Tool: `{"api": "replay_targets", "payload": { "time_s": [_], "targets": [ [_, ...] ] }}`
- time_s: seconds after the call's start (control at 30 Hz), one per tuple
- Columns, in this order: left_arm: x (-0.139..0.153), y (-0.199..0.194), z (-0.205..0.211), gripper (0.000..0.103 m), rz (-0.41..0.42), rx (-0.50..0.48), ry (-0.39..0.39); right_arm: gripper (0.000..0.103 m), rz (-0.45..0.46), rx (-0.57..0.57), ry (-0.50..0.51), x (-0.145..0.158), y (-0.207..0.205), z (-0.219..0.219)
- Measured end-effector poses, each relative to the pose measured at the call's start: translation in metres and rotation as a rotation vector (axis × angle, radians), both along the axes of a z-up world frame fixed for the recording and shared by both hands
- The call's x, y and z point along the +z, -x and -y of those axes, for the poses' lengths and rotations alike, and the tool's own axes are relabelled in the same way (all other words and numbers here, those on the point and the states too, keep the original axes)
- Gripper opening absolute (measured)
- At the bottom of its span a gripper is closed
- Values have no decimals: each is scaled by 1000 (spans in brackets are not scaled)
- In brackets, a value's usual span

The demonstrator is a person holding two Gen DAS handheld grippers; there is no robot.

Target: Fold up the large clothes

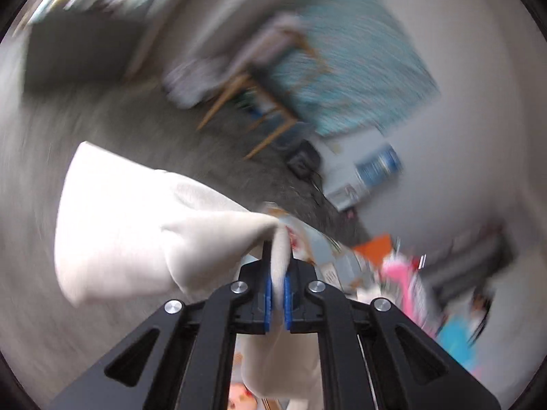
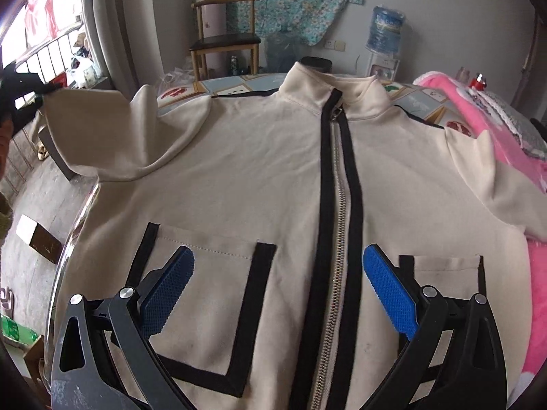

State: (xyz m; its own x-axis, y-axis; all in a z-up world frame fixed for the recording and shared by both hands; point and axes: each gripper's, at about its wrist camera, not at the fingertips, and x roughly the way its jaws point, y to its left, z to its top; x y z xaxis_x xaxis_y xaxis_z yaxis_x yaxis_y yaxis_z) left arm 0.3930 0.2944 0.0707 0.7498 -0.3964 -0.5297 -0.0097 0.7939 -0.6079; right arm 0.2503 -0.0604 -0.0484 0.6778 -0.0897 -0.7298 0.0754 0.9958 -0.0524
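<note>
Two claws are at work, and mine on the left is where the trouble could start. My left claw (image 1: 277, 256) is pressed together on a thin fold at the end of the cream fabric sleeve (image 2: 102, 136). That sleeve is lifted clear of the surface and hangs off the left edge over the grey floor (image 2: 41, 198). The pinch looks shallow to me, taken near the tips of the blue pads (image 1: 268, 294), so a quick pull could let the cloth slide out and drop to the floor. The left wrist view is badly blurred, so I cannot tell how much cloth sits between the pads.

The cream zip-up jacket with black trim (image 2: 259, 177) lies front up, spread flat on the patterned surface (image 2: 218, 85), collar away from me. If I drag the sleeve across too hard, the body could shift or bunch at the shoulder and spoil the fold line.

My right claw (image 2: 278, 294) hovers with its pads well apart above the lower front, straddling the metal zip (image 2: 336, 239) and holding nothing. With nothing pinning the hem, the jacket may creep. The pink fluffy blanket (image 2: 478, 109) just beside the right sleeve could catch it.
</note>
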Motion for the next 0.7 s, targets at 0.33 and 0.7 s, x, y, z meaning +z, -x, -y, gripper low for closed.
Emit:
{"api": "replay_targets", "payload": {
  "time_s": [0.33, 0.7],
  "targets": [
    [-6, 114, 276, 12, 59, -571, -550, 96, -102, -139, 22, -9, 47, 54],
    [-100, 156, 324, 76, -82, -528, -593, 96, -188, -168, 124, -32, 59, 91]
  ]
}}
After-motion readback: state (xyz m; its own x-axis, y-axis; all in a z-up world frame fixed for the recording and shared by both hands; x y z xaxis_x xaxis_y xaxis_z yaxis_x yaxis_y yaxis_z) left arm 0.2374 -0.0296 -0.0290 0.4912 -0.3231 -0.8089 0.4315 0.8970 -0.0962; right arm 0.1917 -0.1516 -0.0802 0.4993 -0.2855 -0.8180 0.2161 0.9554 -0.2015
